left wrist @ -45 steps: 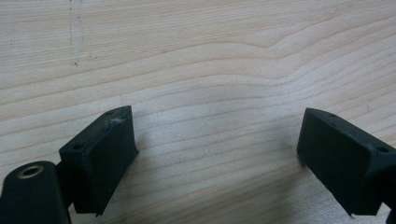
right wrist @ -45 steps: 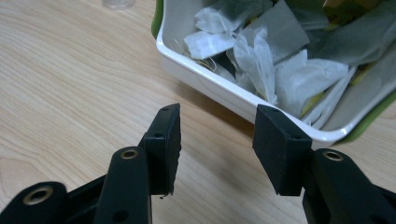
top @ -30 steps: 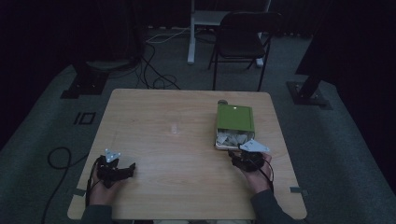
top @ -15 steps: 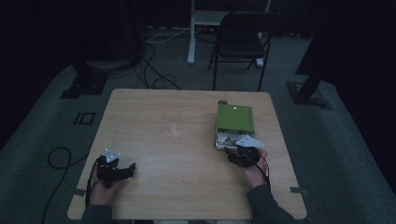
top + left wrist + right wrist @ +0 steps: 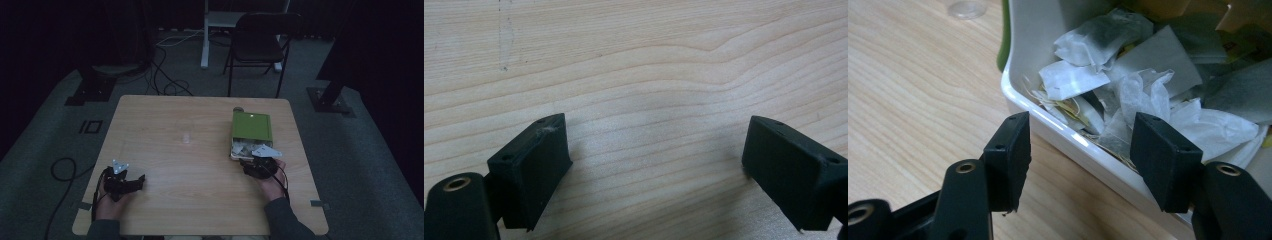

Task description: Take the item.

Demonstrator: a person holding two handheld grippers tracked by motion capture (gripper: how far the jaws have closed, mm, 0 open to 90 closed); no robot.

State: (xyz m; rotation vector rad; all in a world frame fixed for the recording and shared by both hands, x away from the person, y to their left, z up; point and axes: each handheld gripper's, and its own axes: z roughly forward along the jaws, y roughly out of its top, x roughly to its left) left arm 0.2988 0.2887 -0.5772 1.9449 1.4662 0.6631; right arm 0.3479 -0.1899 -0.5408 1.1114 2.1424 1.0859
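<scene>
Two tongs, one in each hand. My left gripper (image 5: 134, 181) rests low at the lower left of the table (image 5: 190, 165), jaws wide apart over bare wood with nothing between them; I judge it is parked there out of the way. My right gripper (image 5: 1075, 150) sits at the near rim of the box (image 5: 1048, 117), jaws parted and empty, one jaw over the table, the other over the box. I take it this lines me up for the tea bags (image 5: 1108, 85) heaped inside, just beyond my jaws at upper right of the right gripper view. In the high view the box lies right of centre, its green lid (image 5: 251, 125) slid partly back.
</scene>
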